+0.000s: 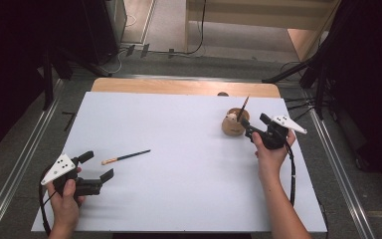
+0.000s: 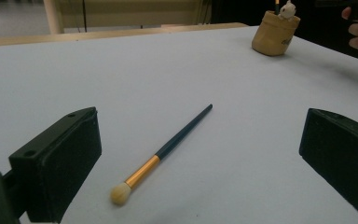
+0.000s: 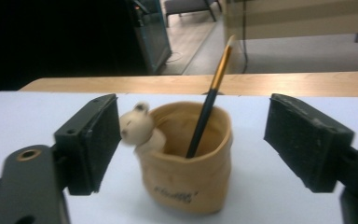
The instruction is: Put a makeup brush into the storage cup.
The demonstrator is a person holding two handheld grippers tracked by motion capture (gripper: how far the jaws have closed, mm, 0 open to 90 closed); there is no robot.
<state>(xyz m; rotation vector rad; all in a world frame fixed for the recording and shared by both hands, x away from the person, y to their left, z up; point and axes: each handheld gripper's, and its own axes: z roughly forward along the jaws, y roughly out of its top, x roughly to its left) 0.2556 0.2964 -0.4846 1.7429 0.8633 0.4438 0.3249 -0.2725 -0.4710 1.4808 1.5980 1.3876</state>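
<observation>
On the white-topped bench (image 1: 179, 189), the right tongs (image 1: 248, 130) sit just beside a squat tan holder cup with a small white bear figure on its rim (image 1: 234, 124). The right gripper view looks along those black jaws: they stand wide apart, one on either side of the tan cup (image 3: 191, 168), pads clear of it, nothing gripped. That view also gives detail the high view cannot: a dark-handled brush with a gold ferrule (image 3: 209, 105) stands tilted inside the cup, bristle end up, and the bear (image 3: 137, 128) leans over the rim close to the left-hand jaw.

The left tongs (image 1: 99, 167) lie low near the bench's front left corner, jaws spread and empty. Ahead of them lies a second thin brush with a dark blue handle, gold ferrule and pale tuft (image 1: 124, 158). The left gripper view shows this brush (image 2: 163, 151) flat on the bench between the open jaws, tuft nearest the camera, handle pointing away toward the distant cup (image 2: 275, 32).
</observation>
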